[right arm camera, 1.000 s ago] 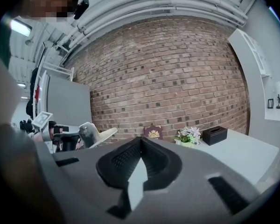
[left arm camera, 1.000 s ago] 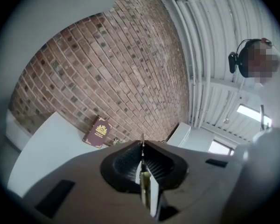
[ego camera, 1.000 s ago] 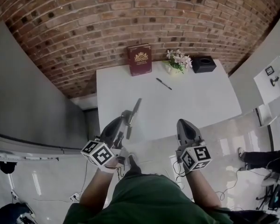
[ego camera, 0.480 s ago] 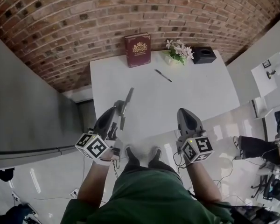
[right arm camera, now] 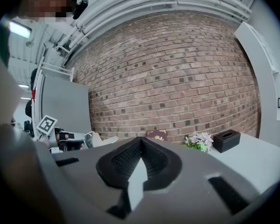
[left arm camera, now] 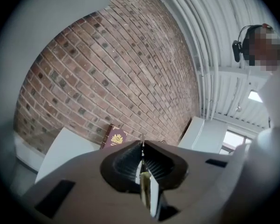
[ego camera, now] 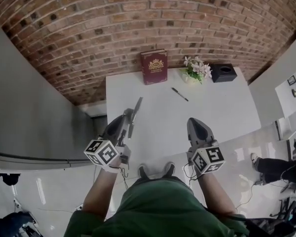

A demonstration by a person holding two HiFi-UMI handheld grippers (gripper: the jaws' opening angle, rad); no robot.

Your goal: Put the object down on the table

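My left gripper [ego camera: 128,118] is shut on a thin, flat grey strip [ego camera: 136,110], which sticks out past the jaws above the near left part of the white table [ego camera: 222,112]. In the left gripper view the strip [left arm camera: 147,190] shows edge-on, pinched between the black pads of the left gripper [left arm camera: 141,146]. My right gripper [ego camera: 195,122] hovers over the table's near edge, shut with nothing in it. In its own view the right gripper [right arm camera: 140,140] has its pads pressed together.
At the table's far edge, against the brick wall, stand a dark red book [ego camera: 154,66], a small bunch of flowers [ego camera: 197,69] and a black box [ego camera: 223,72]. A pen [ego camera: 179,94] lies in front of the flowers. A grey partition stands at the left.
The person has stepped closer to the table, and both grippers have moved a little further over its near edge. The left gripper still holds the strip.
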